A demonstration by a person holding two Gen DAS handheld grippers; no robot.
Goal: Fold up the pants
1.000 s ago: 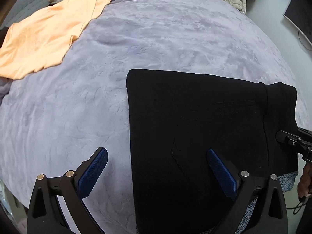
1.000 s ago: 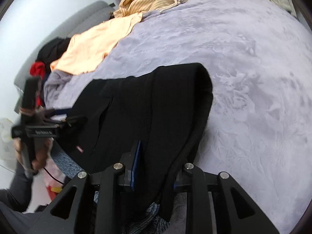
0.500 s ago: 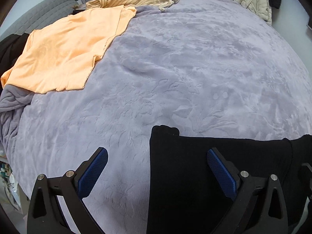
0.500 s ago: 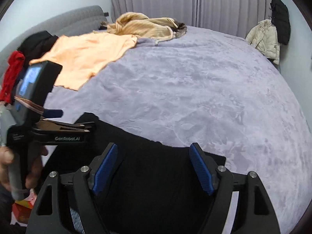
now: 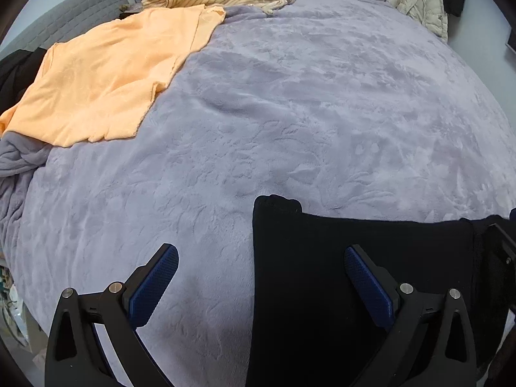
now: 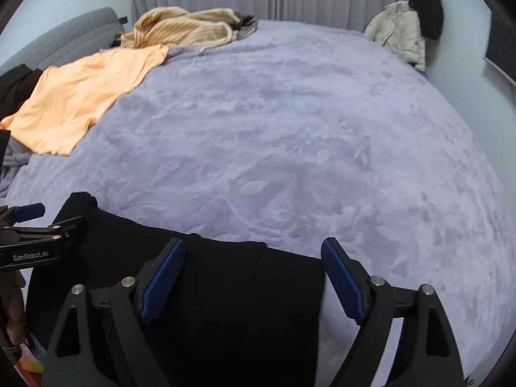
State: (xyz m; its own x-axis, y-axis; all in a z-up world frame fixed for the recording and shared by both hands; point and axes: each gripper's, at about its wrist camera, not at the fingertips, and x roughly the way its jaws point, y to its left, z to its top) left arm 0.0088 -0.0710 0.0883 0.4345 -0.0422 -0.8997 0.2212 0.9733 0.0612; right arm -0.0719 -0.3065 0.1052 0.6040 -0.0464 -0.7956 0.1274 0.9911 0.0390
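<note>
Looking down both wrists, you are seeing the black pants [image 5: 354, 274] lying folded flat at the near edge of the lavender blanket [image 5: 290, 113].

Left wrist view: your left gripper [image 5: 258, 272] is standing wide open, gripping nothing. Its left pad is hovering over bare blanket, its right pad over the black cloth, so the folded left edge is running between the 2 fingers. Only this view is showing the small raised bump at the pants' far left corner.

Right wrist view: only here are you seeing the left gripper from outside, with a hand [image 6: 14, 306] on its handle at the frame's left edge. Your right gripper [image 6: 253, 262] is also gaping wide; its jaws have just been opening, with nothing pinched. Its left pad is over the pants, its right pad just past their right edge.

Against 1 second ago: the right gripper was clamped on a draped fold; that fold is now lying flat. Both views are showing more blanket, the orange shirt [image 6: 80, 96] and striped garment [image 6: 183, 29] beyond.
</note>
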